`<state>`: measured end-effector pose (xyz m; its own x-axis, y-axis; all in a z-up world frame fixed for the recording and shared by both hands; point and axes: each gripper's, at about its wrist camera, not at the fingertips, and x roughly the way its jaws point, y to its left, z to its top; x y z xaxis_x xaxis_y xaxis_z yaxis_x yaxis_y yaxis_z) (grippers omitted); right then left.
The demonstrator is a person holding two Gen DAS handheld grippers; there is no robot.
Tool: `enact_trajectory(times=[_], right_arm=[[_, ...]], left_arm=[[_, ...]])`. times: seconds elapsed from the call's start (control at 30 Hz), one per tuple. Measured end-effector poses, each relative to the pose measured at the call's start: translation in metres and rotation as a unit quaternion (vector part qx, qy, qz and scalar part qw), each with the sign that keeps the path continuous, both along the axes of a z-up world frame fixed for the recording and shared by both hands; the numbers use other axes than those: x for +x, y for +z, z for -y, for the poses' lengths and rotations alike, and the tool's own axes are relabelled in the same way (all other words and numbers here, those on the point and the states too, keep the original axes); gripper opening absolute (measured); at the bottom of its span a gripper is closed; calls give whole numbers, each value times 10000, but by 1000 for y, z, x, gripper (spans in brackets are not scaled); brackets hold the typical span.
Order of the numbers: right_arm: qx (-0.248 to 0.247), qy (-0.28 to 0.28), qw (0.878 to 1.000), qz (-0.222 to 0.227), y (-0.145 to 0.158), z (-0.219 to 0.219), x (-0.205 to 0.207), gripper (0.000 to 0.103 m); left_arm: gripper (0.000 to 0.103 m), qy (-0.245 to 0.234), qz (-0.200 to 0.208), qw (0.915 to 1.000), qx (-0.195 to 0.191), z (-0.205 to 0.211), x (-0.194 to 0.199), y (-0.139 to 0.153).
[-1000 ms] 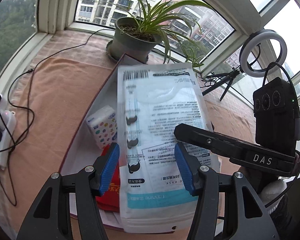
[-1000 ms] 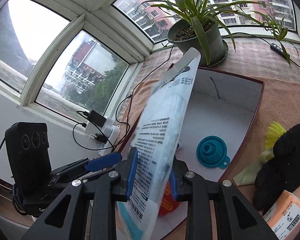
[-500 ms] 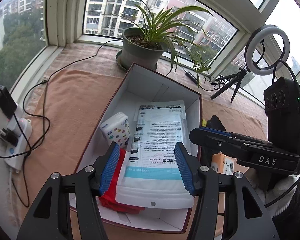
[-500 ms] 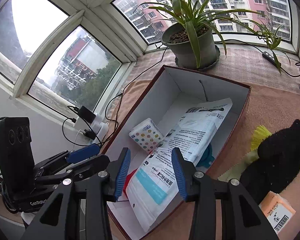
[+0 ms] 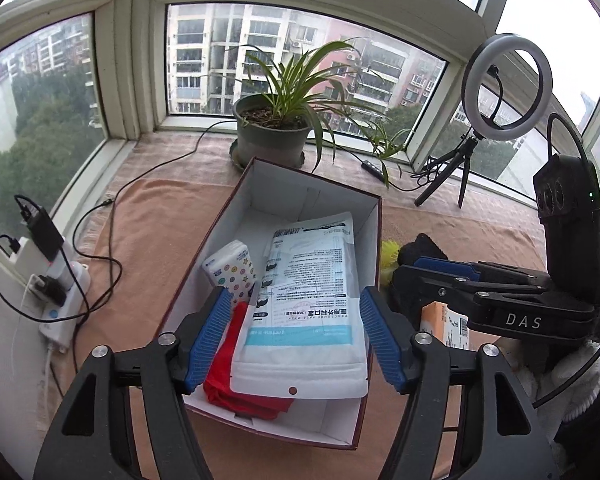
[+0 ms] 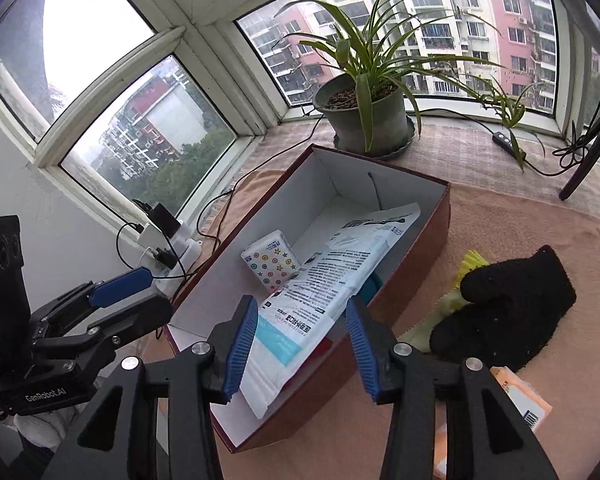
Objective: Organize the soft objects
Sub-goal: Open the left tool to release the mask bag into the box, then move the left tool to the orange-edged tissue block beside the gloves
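Observation:
A white mask packet (image 5: 308,300) with a teal stripe lies flat in the dark red box (image 5: 376,240), resting on a red cloth (image 5: 236,380) beside a dotted tissue pack (image 5: 230,266). My left gripper (image 5: 296,344) hovers above the packet's near end with its jaws opening and not touching it. In the right wrist view my right gripper (image 6: 302,348) is also above the packet (image 6: 332,280) and the box (image 6: 412,256), its jaws opening and holding nothing. A teal funnel (image 6: 370,286) peeks out from under the packet. A black glove (image 6: 508,304) lies to the right of the box.
A potted plant (image 5: 272,136) stands behind the box, with a ring light on a tripod (image 5: 504,88) at the back right. A power strip (image 5: 56,292) with cables sits at the left edge. A yellow-green cloth (image 6: 460,280) and an orange carton (image 6: 520,400) lie by the glove.
One second ago the packet stood upright over the box with the right gripper shut on it. It now lies flat inside, and both grippers have risen, drawn back and widened.

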<state>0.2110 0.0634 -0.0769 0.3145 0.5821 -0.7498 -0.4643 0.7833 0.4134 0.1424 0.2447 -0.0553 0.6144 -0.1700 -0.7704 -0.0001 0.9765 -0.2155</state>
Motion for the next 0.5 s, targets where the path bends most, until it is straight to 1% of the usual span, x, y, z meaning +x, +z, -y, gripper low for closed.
enact_trajectory(times=[0.07, 0.13, 0.17, 0.33, 0.5], right_arm=[[-39, -10, 9999, 132, 4, 8, -7, 47], [-31, -4, 9997, 222, 7, 16, -12, 48], [-28, 4, 9997, 244, 7, 21, -14, 48], [-4, 17, 9994, 332, 10, 50, -23, 48], [16, -127, 9988, 465, 16, 95, -27, 48]], left_arm=[[72, -8, 105, 9999, 88, 7, -6, 5], [77, 1, 175, 9997, 166, 13, -12, 9], [78, 20, 203, 9996, 206, 17, -15, 11], [78, 186, 336, 9987, 332, 33, -31, 16], [78, 358, 358, 9983, 288, 49, -42, 17]])
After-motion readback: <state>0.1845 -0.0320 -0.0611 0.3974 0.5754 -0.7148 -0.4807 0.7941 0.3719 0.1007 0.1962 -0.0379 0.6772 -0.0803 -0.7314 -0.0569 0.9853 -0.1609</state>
